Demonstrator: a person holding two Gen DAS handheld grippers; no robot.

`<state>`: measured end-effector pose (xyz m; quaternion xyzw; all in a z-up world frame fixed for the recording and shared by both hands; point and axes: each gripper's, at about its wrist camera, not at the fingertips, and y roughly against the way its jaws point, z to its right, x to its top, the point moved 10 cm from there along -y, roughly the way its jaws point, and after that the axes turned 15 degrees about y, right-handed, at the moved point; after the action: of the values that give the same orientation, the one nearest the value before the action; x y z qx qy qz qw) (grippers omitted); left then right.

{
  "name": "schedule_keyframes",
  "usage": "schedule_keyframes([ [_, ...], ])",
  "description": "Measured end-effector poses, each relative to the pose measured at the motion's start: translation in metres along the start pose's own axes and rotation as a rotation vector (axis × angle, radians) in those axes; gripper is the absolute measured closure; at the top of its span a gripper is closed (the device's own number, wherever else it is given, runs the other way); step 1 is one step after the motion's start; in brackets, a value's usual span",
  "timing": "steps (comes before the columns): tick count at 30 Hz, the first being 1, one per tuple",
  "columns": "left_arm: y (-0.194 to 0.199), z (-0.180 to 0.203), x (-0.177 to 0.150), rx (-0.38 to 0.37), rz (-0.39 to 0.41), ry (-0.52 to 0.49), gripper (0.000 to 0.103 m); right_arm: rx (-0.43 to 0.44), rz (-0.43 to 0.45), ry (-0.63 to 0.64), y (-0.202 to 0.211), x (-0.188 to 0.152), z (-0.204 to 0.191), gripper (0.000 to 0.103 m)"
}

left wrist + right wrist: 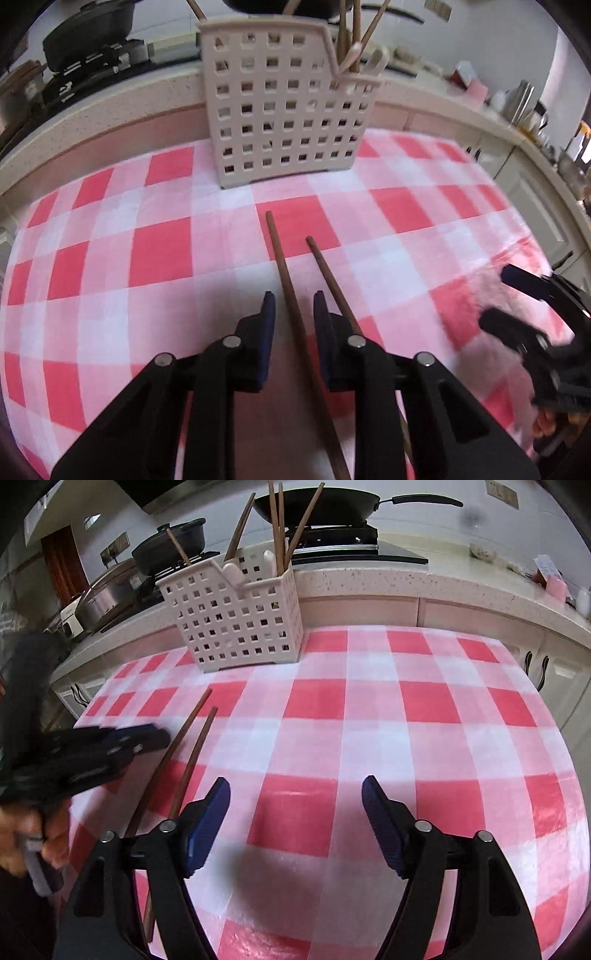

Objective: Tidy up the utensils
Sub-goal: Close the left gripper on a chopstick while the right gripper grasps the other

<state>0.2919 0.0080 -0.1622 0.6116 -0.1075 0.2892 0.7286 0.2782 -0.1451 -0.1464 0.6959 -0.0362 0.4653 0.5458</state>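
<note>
Here the left gripper (293, 314), narrowly spread around one chopstick (286, 280), may nudge its neighbour (328, 273) aside; the right gripper (295, 827) gapes empty.

No legible txt, labels, brands or nos. anywhere in either view.

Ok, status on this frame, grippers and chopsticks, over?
Left gripper open, straddling one chopstick. Right gripper open, empty. Second chopstick beside it on the cloth. Path to basket unobstructed.
</note>
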Motion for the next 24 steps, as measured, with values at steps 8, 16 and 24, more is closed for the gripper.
schedule_keyframes([
  [8,-0.007,-0.008,-0.008,0.069,0.002,-0.040,0.095,0.020,-0.006,0.023,-0.003,0.005,-0.015,0.029],
  [16,0.020,-0.050,-0.031,0.031,0.006,0.046,0.096,0.039,-0.043,0.061,-0.022,0.010,-0.044,0.029],
  [24,0.039,-0.084,-0.043,0.079,0.029,0.073,0.096,0.019,-0.085,0.119,-0.047,0.022,-0.070,0.035],
])
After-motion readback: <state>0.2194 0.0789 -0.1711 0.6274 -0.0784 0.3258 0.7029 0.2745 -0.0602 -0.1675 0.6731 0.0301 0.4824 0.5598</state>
